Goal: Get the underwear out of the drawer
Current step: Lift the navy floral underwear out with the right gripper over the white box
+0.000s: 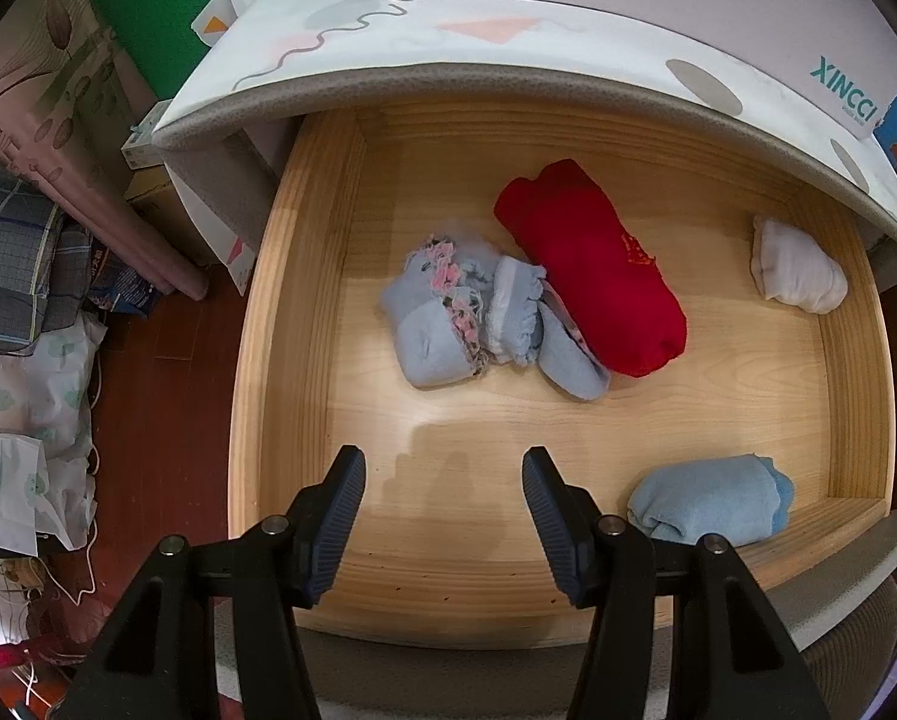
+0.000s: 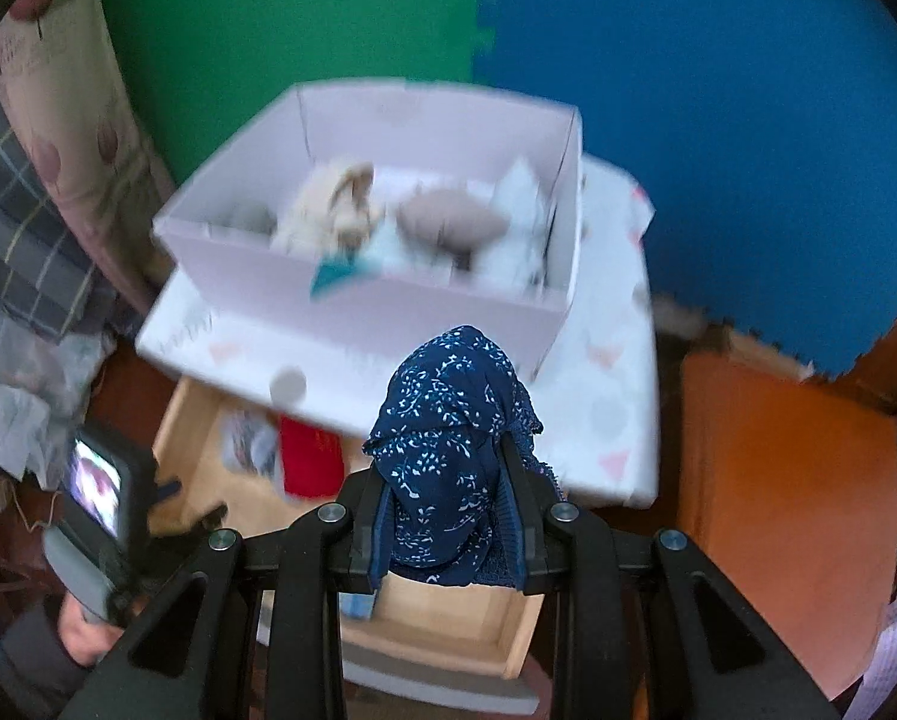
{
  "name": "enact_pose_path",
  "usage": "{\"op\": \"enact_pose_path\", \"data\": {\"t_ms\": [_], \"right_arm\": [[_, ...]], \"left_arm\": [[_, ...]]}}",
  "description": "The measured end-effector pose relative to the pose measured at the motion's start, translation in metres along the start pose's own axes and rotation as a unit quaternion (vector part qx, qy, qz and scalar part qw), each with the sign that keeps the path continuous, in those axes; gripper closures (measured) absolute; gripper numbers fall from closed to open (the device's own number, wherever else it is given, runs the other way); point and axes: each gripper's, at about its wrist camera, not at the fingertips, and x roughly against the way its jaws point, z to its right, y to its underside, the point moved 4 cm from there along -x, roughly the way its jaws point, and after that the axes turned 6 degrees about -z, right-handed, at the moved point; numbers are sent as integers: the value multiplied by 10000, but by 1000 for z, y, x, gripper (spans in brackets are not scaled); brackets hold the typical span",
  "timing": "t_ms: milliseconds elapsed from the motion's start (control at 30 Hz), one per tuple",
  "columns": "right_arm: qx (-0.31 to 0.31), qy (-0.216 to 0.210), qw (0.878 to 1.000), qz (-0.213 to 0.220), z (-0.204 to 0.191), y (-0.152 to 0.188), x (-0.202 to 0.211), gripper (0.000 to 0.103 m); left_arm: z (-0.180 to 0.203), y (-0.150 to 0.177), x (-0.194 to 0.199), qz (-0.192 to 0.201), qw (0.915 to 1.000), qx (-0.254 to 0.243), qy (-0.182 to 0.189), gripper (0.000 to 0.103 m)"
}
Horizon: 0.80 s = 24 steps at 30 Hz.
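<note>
The open wooden drawer (image 1: 304, 324) holds a red folded garment (image 1: 592, 264), a light blue frilly bundle (image 1: 472, 318), a white bundle (image 1: 796, 270) at the right wall and a light blue roll (image 1: 712, 498) at the front right. My left gripper (image 1: 442, 468) is open and empty, above the drawer's front. My right gripper (image 2: 448, 474) is shut on navy floral underwear (image 2: 448, 432), held high above the drawer (image 2: 442, 618), in front of a pale box (image 2: 388, 294) with folded clothes in it.
The pale box stands on the patterned cabinet top (image 1: 400, 48) above the drawer. Bedding and bags (image 1: 22, 300) lie on the floor at left. An orange surface (image 2: 778, 510) is at right. The other gripper's handle (image 2: 94, 498) shows at lower left in the right wrist view.
</note>
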Motion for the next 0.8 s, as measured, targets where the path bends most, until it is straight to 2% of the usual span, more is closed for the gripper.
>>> {"op": "enact_pose_path", "data": {"t_ms": [167, 367, 567, 800], "right_arm": [[-60, 49, 9996, 282, 4, -39, 17, 76], [-133, 153, 9991, 380, 2, -83, 13, 76], [-156, 191, 9995, 174, -4, -113, -23, 76], [-251, 110, 9995, -186, -12, -123, -78, 76]], "left_arm": [[0, 0, -1, 10, 10000, 8, 0, 47], [0, 0, 0, 36, 10000, -5, 8, 47], [-2, 0, 2, 64, 10000, 24, 57, 47], [-2, 1, 3, 89, 9999, 27, 131, 47]]}}
